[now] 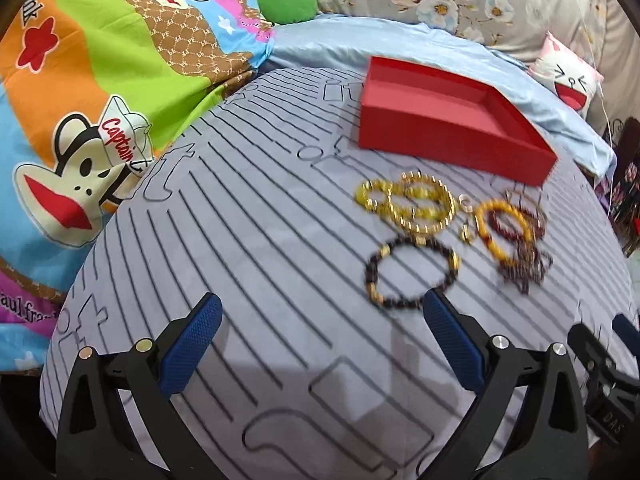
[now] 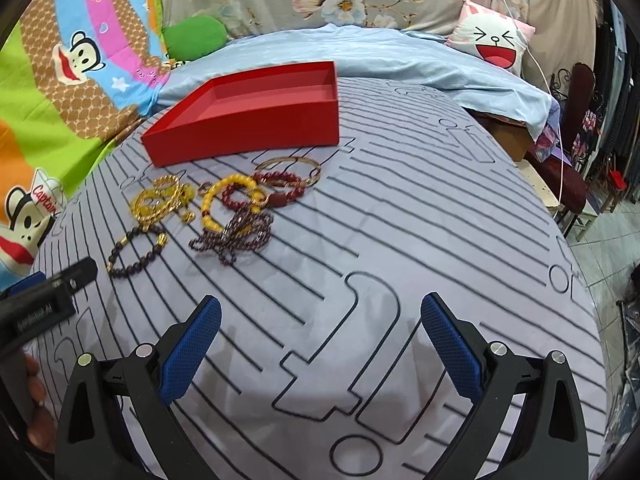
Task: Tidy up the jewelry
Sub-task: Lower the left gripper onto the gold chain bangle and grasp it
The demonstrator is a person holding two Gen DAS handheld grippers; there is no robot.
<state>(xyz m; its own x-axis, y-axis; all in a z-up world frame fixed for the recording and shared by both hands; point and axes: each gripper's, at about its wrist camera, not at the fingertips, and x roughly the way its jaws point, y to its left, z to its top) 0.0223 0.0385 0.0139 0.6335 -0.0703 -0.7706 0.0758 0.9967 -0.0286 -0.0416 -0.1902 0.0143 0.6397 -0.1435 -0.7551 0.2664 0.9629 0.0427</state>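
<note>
Several bead bracelets lie in a loose cluster on the grey striped cloth [image 1: 240, 240]. A dark bracelet with gold beads [image 1: 412, 272] [image 2: 134, 254] is nearest. Behind it lie gold-yellow chains [image 1: 412, 202] [image 2: 160, 202], an amber bracelet [image 1: 500, 228] [image 2: 224, 200], dark red beads [image 2: 280, 186] and a purple tangle [image 2: 236, 236]. An empty red tray [image 1: 452, 120] [image 2: 256, 120] stands just behind the cluster. My left gripper [image 1: 322, 324] is open and empty, its right finger close to the dark bracelet. My right gripper [image 2: 320, 324] is open and empty, nearer than the cluster and to its right.
The cloth covers a rounded surface on a bed. A colourful cartoon quilt [image 1: 100, 80] lies to the left, a light blue sheet [image 2: 360, 52] behind, and a white face pillow [image 2: 492, 38] at the back right. Floor and furniture [image 2: 576, 184] drop away on the right.
</note>
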